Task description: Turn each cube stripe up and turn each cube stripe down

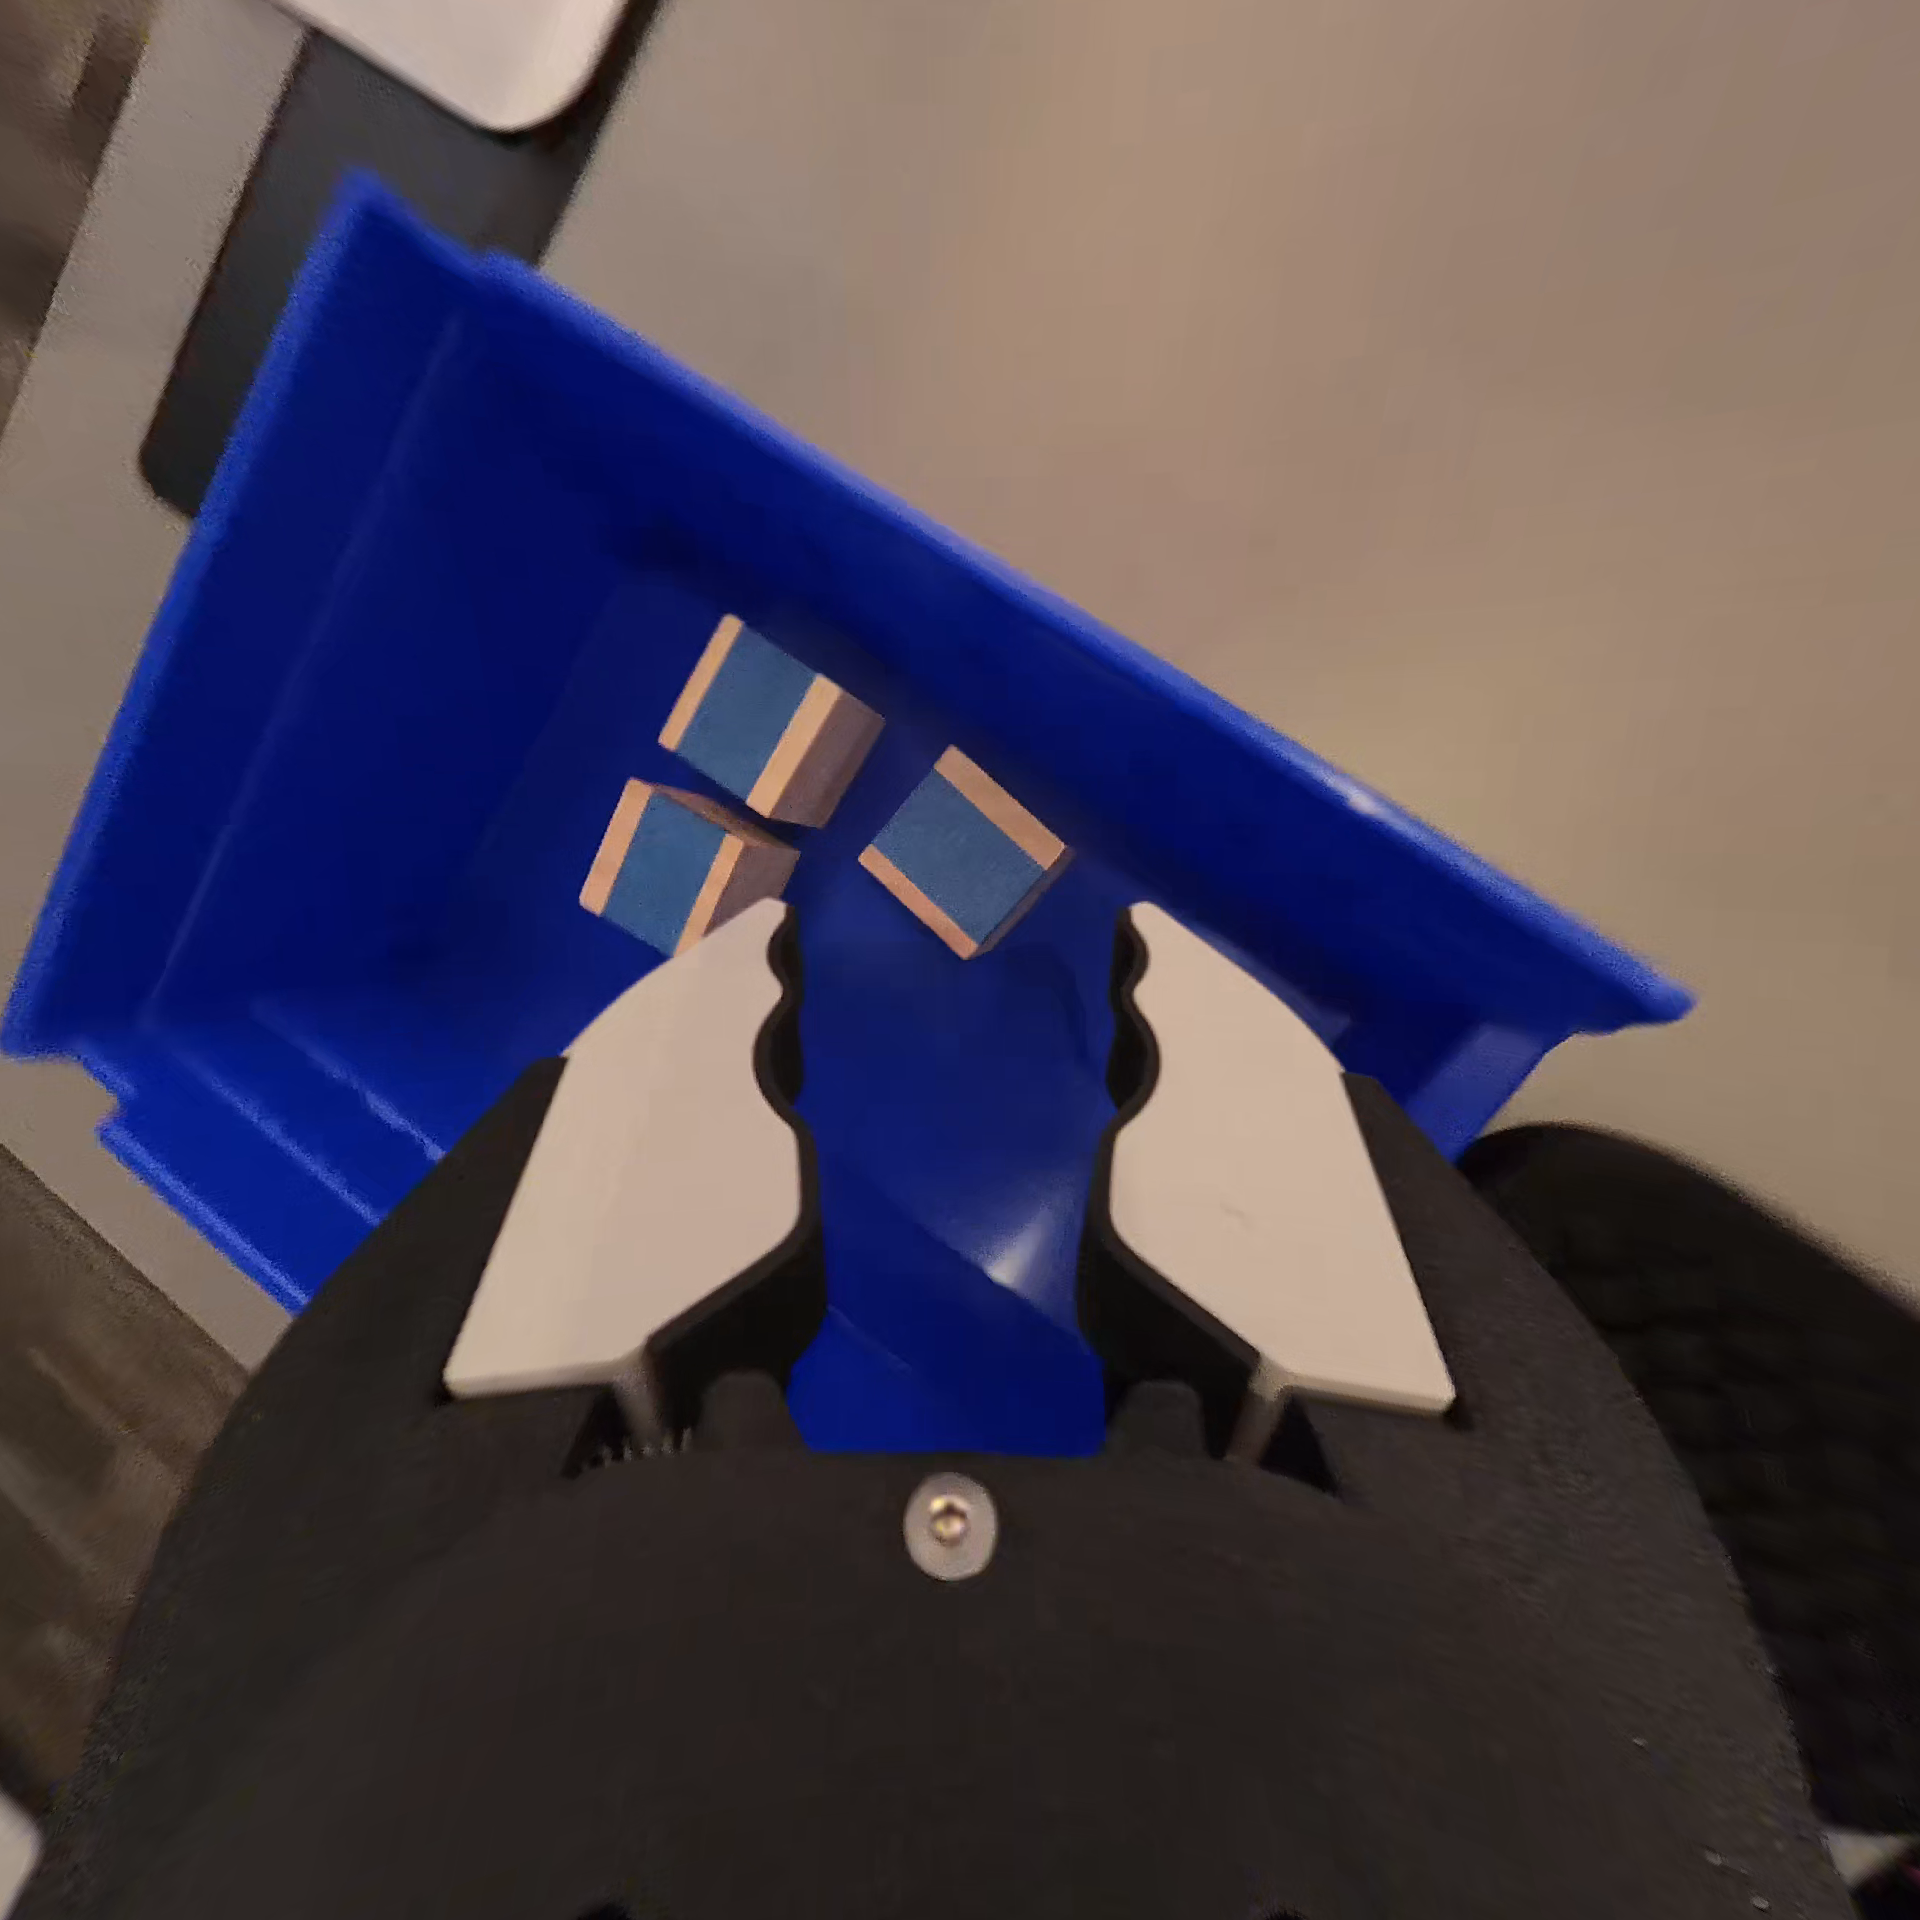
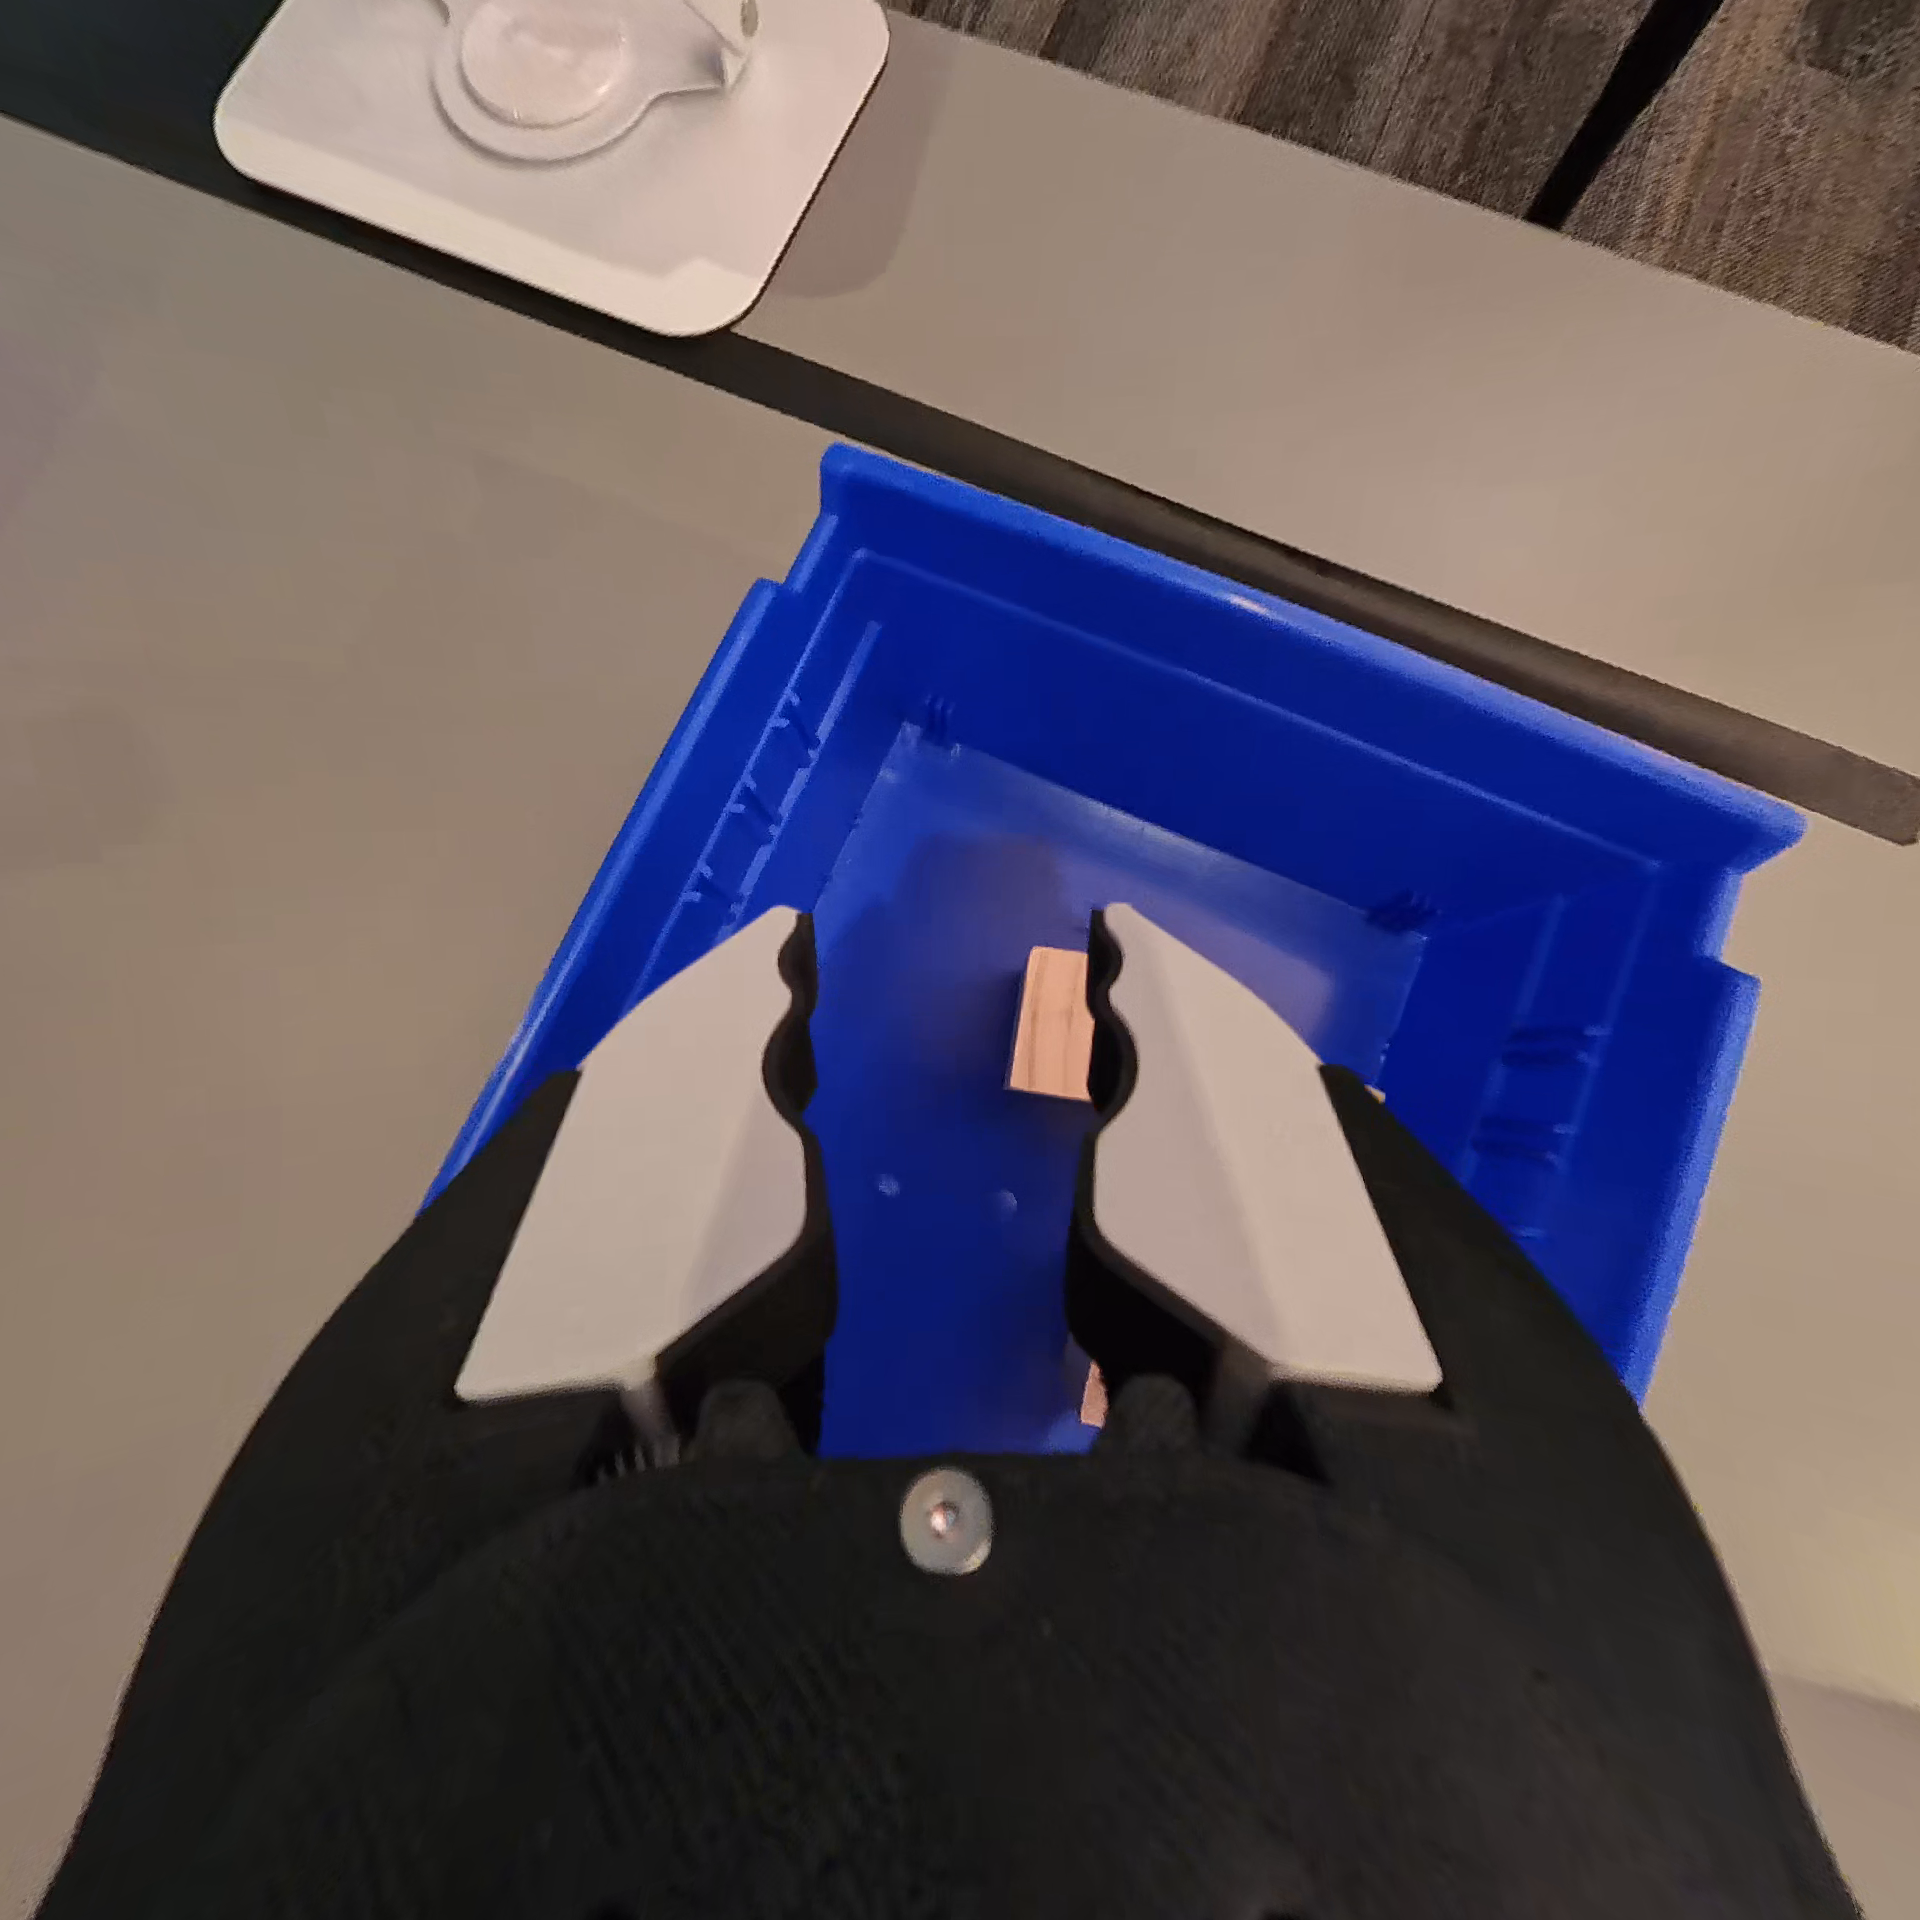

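Observation:
In the left wrist view three wooden cubes lie in a blue bin, each with its blue stripe facing up: a far cube, a near-left cube and a right cube. My left gripper is open and empty just above and in front of them. In the right wrist view my right gripper is open and empty over a blue bin. A cube with a plain wood face up lies beside the right finger. A sliver of another cube shows near the finger's base.
A grey tabletop holds the bins. A white tray with a clear glass item stands at the far edge in the right wrist view. A black padded object lies at the right in the left wrist view.

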A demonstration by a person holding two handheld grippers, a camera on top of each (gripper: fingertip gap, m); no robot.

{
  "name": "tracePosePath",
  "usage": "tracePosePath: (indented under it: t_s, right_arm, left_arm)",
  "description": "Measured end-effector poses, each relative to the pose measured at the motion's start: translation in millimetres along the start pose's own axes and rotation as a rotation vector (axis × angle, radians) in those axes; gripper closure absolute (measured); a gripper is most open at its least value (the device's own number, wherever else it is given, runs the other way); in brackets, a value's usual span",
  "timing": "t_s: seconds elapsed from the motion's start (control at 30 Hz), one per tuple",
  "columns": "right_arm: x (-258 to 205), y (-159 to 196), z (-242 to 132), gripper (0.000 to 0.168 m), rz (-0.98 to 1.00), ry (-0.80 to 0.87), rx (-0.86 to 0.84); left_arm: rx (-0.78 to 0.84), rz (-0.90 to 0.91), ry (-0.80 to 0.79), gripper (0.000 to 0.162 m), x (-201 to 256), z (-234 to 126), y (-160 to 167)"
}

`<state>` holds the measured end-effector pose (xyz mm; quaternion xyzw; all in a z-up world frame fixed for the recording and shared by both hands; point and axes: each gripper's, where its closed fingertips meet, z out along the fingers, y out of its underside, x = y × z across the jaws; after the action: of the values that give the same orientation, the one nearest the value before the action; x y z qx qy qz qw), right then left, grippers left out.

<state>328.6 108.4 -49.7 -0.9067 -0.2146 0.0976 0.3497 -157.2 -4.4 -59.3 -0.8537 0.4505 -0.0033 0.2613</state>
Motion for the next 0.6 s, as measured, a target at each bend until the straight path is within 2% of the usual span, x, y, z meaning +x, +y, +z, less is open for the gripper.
tracePosePath:
  t_s: [0.03,0.13,0.27,0.6]
  right_arm:
    - [0.3,2.5,1.3,0.116,-0.004,0.000,-0.012]
    - [1.8,5.8,3.7,0.116,-0.010,-0.003,-0.023]
    - [2.6,8.3,4.8,0.116,-0.019,-0.002,-0.028]
    - [-1.5,18.2,17.6,0.116,-0.068,-0.002,-0.091]
  left_arm:
    - [-0.017,0.076,0.011,0.105,1.3,6.7,2.2]
    - [-0.048,0.211,0.080,0.114,4.7,23.6,5.4]
    - [-0.129,0.255,0.155,0.106,0.9,44.8,13.8]
    - [-0.257,0.375,0.213,0.106,3.4,75.0,26.0]
